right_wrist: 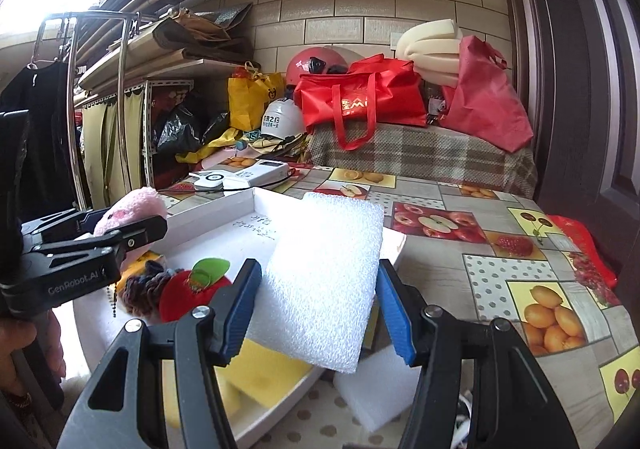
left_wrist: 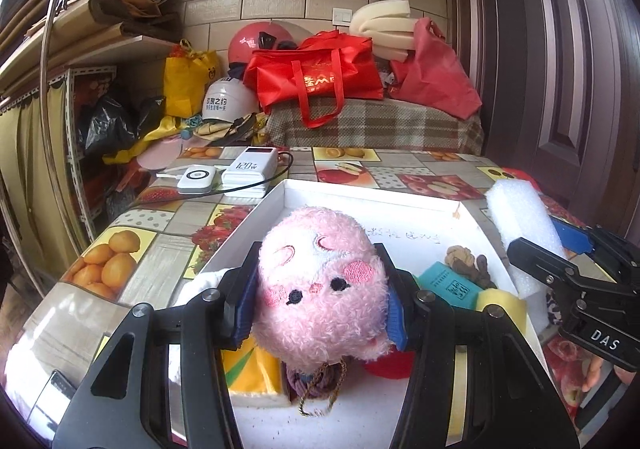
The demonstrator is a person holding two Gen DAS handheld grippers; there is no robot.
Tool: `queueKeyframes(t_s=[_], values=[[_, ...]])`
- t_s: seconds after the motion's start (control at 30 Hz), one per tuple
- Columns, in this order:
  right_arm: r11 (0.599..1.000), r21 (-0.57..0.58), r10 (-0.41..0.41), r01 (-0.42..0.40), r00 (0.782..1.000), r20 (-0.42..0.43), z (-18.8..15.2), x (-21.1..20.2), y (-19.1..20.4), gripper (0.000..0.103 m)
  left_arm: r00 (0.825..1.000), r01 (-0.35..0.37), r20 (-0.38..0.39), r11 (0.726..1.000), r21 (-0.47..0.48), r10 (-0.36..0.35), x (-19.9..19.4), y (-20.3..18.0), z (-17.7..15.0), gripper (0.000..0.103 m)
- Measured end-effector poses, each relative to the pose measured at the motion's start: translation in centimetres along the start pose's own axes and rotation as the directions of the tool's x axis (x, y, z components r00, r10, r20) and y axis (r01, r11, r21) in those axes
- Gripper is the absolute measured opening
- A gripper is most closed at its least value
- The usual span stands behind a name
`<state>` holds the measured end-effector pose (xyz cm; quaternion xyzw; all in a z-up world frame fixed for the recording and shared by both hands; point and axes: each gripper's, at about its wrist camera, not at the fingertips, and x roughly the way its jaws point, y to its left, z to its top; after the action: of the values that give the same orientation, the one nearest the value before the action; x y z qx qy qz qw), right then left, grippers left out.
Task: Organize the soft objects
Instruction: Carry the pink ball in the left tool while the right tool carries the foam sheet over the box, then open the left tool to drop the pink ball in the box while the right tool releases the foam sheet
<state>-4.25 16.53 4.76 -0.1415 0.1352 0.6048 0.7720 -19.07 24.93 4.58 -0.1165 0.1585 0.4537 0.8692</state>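
Left gripper (left_wrist: 320,289) is clamped on the pink plush toy (left_wrist: 320,285), 1 blue pad pressed into each side of its head. The toy hangs above the white tray (left_wrist: 400,205), face toward the camera, with a gold cord dangling from under it at 6 o'clock.

Right gripper (right_wrist: 316,301) is clamped on the white foam block (right_wrist: 324,281), pads squeezing its 2 long edges. The block sticks forward and tilts up toward 12 o'clock, over the tray's right rim. In the left wrist view the same block sits at 3 o'clock of the toy, well apart from it.

Inside the tray, seen from the left: a teal pouch (left_wrist: 448,283) at 3 o'clock of the toy, a brown knotted bundle (left_wrist: 466,259) just behind the pouch, and a yellow sponge (left_wrist: 502,303) touching the pouch at its 4 o'clock. Seen from the right: a red apple plush (right_wrist: 192,297) with a green leaf, and a dark yarn bundle (right_wrist: 144,289) touching it at 9 o'clock. A 2nd white foam piece (right_wrist: 372,385) lies on the tablecloth (right_wrist: 520,261) under the held block, just outside the tray.

2 white power banks (left_wrist: 248,171) sit on the table at 11 o'clock beyond the tray. A red bag (left_wrist: 316,77) and a white helmet (left_wrist: 228,101) are piled against the back wall. A bare hand (right_wrist: 24,345) shows on the left gripper's handle.
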Motion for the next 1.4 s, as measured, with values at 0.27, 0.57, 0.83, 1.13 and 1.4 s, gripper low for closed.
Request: queueKeyframes(t_s=[0.27, 0.57, 0.83, 1.13, 1.4], values=[[0.998, -0.037, 0.051, -0.053, 0.998, -0.034, 1.1, 3.2, 0.9, 0.058, 0.999, -0.016, -0.036, 0.999, -0.051, 0.015, 1.3, 1.0, 0.4, 0.052], [0.995, -0.074, 0.069, -0.073, 0.996, -0.051, 1.4, 4.2, 1.8, 0.058, 0.998, -0.031, -0.055, 0.998, -0.053, 0.029, 2.2, 1.1, 0.6, 0.052], [0.994, -0.069, 0.075, -0.079, 0.996, -0.055, 1.4, 4.5, 1.8, 0.059, 0.998, -0.049, -0.045, 0.998, -0.034, 0.047, 2.0, 0.9, 0.5, 0.054], [0.996, -0.057, 0.064, -0.067, 0.997, -0.051, 1.4, 4.5, 1.5, 0.087, 0.994, -0.102, -0.033, 0.994, -0.046, 0.101, 1.7, 1.1, 0.4, 0.096], [0.997, -0.047, 0.053, -0.054, 0.998, -0.035, 1.5, 4.3, 1.3, 0.088, 0.993, -0.115, -0.03, 0.992, -0.056, 0.113, 1.6, 1.2, 0.4, 0.1]])
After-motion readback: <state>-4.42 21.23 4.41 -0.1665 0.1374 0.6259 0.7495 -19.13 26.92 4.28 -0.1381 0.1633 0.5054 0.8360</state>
